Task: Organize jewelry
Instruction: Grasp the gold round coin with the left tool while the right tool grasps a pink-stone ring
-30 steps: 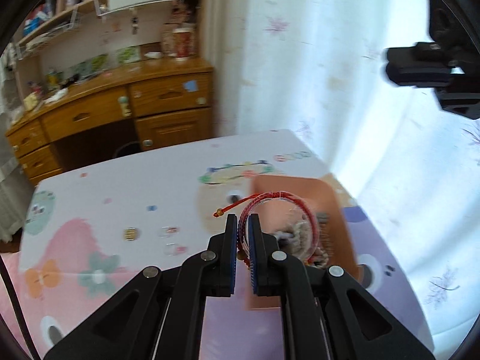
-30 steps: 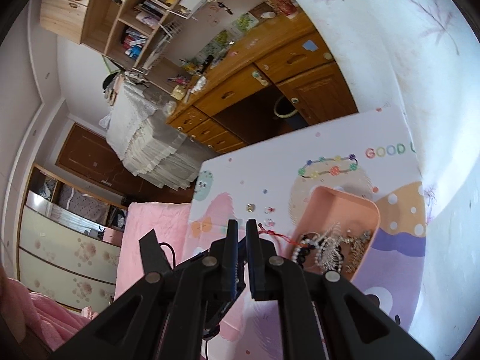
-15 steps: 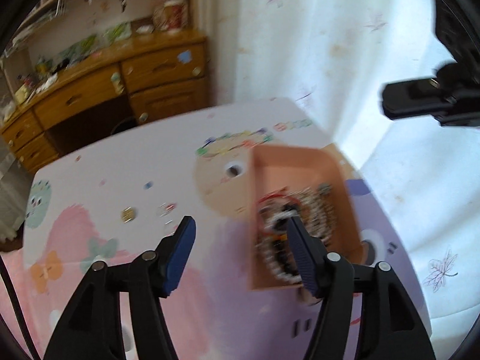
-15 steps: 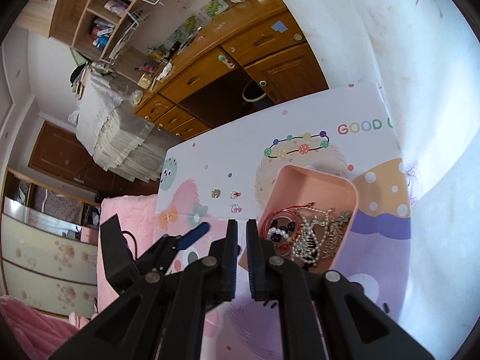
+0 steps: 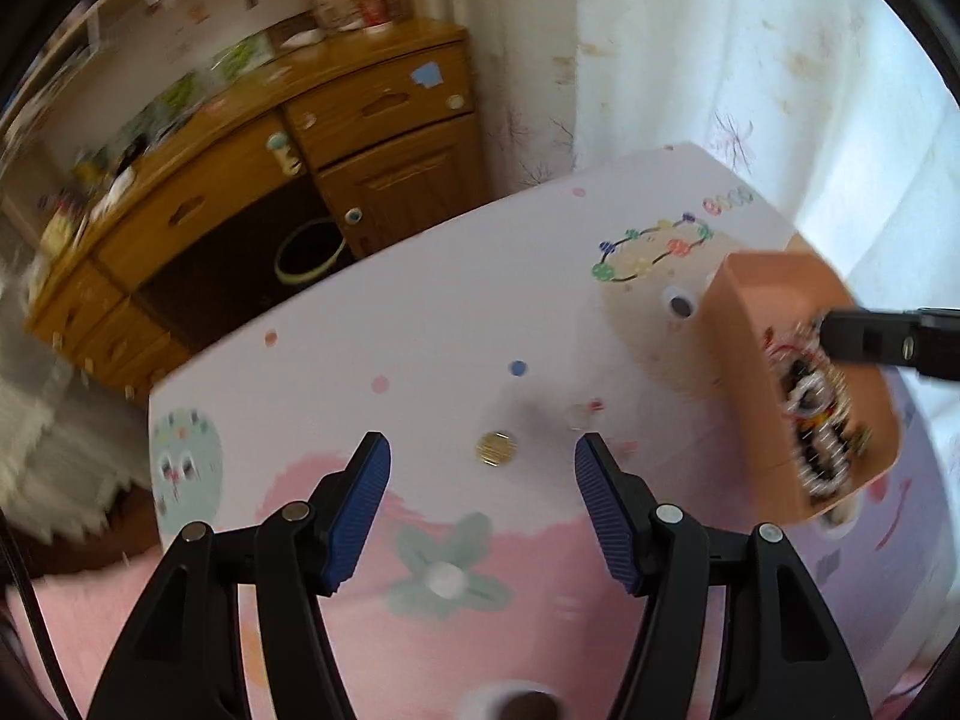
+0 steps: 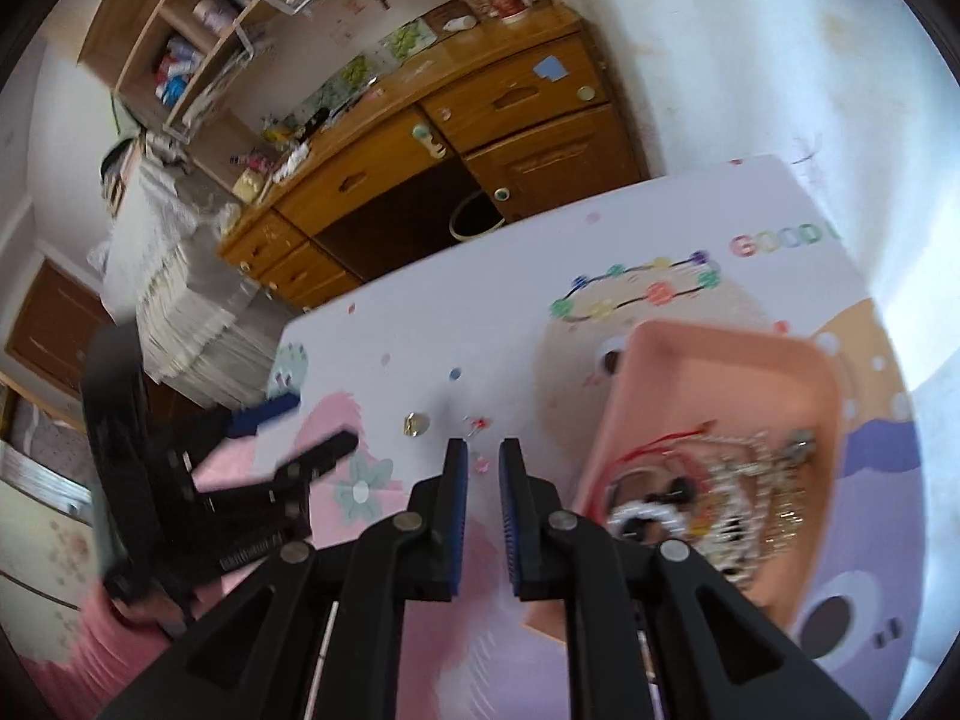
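Note:
A pink tray point(image 6: 720, 360) on the printed mat holds a heap of jewelry point(image 6: 708, 510), with a red string bracelet point(image 6: 660, 441) on top. In the left wrist view the tray point(image 5: 738, 360) is at the right. My left gripper point(image 5: 483, 456) is open above the mat, and a small gold piece point(image 5: 496, 449) lies on the mat between its fingertips in view. My right gripper point(image 6: 483, 456) hangs left of the tray over tiny earrings point(image 6: 480, 423). Its jaws are opening, a narrow gap apart, with nothing gripped. The gold piece point(image 6: 417, 423) lies just left of it.
The mat point(image 5: 420, 360) covers a table that ends at a white curtain point(image 5: 750, 60) on the right. Beyond the far edge stands a wooden desk point(image 6: 480, 138) with cluttered shelves. The left gripper point(image 6: 306, 426) shows at the left in the right wrist view.
The left gripper let go of the red bracelet, which now lies in the tray, opened wide and swung left over the mat. The right gripper came down beside the tray and parted slightly.

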Available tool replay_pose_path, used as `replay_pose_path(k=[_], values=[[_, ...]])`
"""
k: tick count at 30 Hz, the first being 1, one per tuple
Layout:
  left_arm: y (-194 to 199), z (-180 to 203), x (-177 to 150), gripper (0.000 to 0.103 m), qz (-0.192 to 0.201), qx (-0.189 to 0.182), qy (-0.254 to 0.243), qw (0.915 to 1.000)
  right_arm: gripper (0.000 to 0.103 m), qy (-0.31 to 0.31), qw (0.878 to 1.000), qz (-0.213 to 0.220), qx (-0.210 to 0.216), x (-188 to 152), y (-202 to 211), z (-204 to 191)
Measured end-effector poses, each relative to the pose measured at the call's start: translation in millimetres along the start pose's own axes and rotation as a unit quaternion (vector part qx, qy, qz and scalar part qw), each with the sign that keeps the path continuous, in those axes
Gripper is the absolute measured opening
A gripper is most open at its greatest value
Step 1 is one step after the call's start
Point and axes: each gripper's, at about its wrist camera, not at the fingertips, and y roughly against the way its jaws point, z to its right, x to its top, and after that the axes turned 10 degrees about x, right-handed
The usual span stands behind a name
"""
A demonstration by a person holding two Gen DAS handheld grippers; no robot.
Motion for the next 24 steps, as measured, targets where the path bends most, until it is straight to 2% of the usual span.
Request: replay_pose_path(k=[4, 8, 11, 12, 14, 16, 18, 22, 24], values=[[-21, -4, 2, 0.062, 0.02, -0.029, -0.072, 0.9968, 0.011, 0.023, 1.0, 0.008, -0.016, -25, -27, -26], [-40, -4, 0, 0.062, 0.03, -0.078, -0.13, 0.988, 0.028, 0.06, 0.995, 0.027, -0.071, -47, -53, -45], [-56, -4, 0, 0.062, 0.02, -0.104, -0.145, 0.9837, 0.031, 0.064, 0.991, 0.045, -0.113, -56, -71, -51], [-62, -5, 0, 0.062, 0.015, -0.124, -0.142, 0.9821, 0.031, 0.061, 0.989, 0.057, -0.123, -59, -75, -51], [-69, -6, 0, 0.062, 0.012, -0.15, -0.139, 0.9788, 0.031, 0.053, 0.989, 0.072, -0.116, -60, -82, -50], [-75, -4, -2, 0.062, 0.013, -0.149, -0.144, 0.9782, 0.031, 0.043, 0.99, 0.076, -0.112, -59, -89, -49], [-80, -1, -3, 0.059, 0.013, -0.152, -0.146, 0.9775, 0.031, 0.031, 0.991, 0.076, -0.105, -57, -96, -44], [-87, -1, -4, 0.036, 0.014, -0.166, -0.141, 0.9759, 0.035, 0.008, 0.993, 0.068, -0.098, -53, -106, -37], [-90, -2, -5, 0.035, 0.017, -0.166, -0.138, 0.9762, 0.04, 0.015, 0.992, 0.058, -0.109, -53, -112, -38]])
